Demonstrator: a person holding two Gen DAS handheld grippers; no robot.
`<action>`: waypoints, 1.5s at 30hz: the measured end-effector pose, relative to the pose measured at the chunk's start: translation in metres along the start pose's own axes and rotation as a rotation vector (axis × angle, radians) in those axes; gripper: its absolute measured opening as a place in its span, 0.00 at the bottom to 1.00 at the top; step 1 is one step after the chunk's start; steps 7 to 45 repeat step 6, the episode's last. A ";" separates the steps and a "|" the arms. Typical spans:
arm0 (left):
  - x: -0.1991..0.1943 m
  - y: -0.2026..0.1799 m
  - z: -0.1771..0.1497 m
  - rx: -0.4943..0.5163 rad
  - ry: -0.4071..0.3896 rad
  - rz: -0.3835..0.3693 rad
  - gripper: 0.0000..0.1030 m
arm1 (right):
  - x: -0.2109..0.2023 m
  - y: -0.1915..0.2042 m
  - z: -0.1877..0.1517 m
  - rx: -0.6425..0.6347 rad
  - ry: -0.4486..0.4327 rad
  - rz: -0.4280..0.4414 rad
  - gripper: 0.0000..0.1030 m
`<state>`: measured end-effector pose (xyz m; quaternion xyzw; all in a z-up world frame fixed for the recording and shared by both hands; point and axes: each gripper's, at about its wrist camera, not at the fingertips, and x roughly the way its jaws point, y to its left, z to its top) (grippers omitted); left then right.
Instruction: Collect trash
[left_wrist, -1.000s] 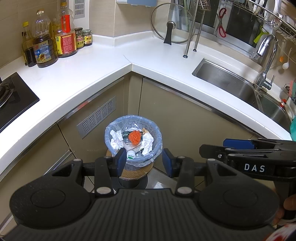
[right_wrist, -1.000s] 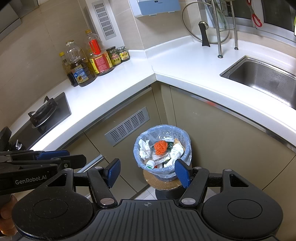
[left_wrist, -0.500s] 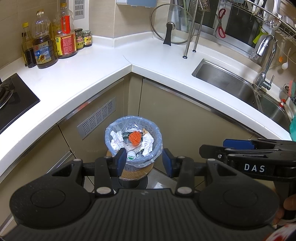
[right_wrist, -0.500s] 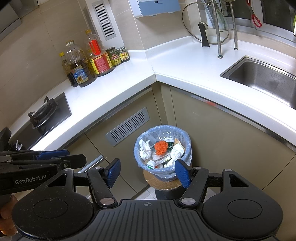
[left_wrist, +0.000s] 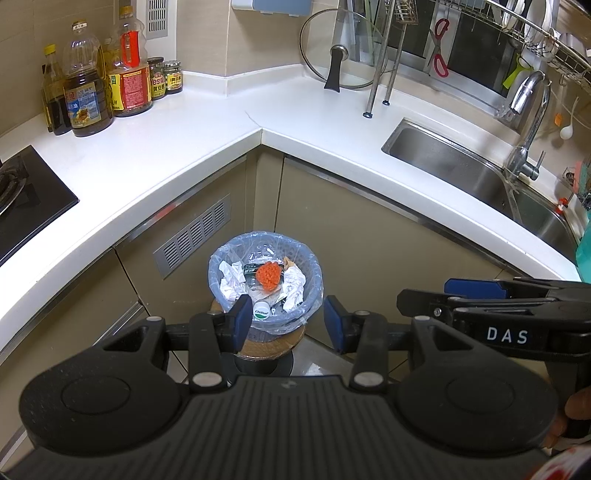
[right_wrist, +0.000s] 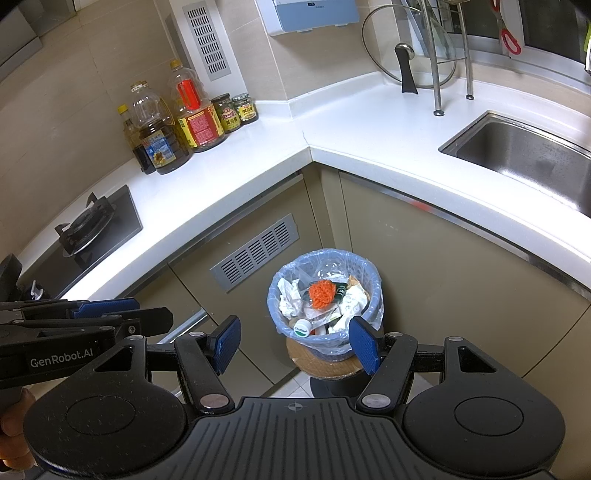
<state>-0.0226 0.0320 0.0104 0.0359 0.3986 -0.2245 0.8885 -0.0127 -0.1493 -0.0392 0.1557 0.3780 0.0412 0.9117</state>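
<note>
One bin (left_wrist: 265, 284) with a blue liner stands on a round stool (left_wrist: 264, 345) in the floor corner under the worktop (left_wrist: 177, 147). It is nearly full: crumpled paper (left_wrist: 231, 282), an orange net ball (left_wrist: 268, 276), a clear bottle (right_wrist: 306, 325) with a white cap. So the trash already lies inside the bin, and no loose trash shows on the worktop or the floor. Both grippers hang above the bin and hold nothing. The left gripper (left_wrist: 282, 323) has its fingers apart, with the bin rim seen between them at 12 o'clock. The right gripper (right_wrist: 295, 341) also has its fingers wide apart, with the bin at 1 o'clock. This scene would fit two stages: the last piece dropped in and the hands drawn back, or the hands coming down to take the liner and lift it out. I cannot decide between them, so I name no move. Any reach toward the bin would need care with the thin liner edge, which folds over the rim and may tear or slip. Around the bin, cabinet doors (right_wrist: 461, 295) close it from 9 through 12 to 3 o'clock, and the worktop edge overhangs them. Open room is only straight above the bin and toward 6 o'clock, on the person's side. The stool top is only a little wider than the bin, so I judge that a side push could tip it.
</note>
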 end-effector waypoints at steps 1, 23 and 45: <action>0.000 0.000 0.000 0.001 -0.004 0.001 0.38 | 0.000 0.000 0.000 0.001 0.000 -0.001 0.63; 0.000 0.003 -0.001 0.005 -0.006 -0.006 0.40 | -0.001 0.005 0.002 0.008 0.002 -0.010 0.63; 0.000 0.003 -0.001 0.005 -0.006 -0.006 0.40 | -0.001 0.005 0.002 0.008 0.002 -0.010 0.63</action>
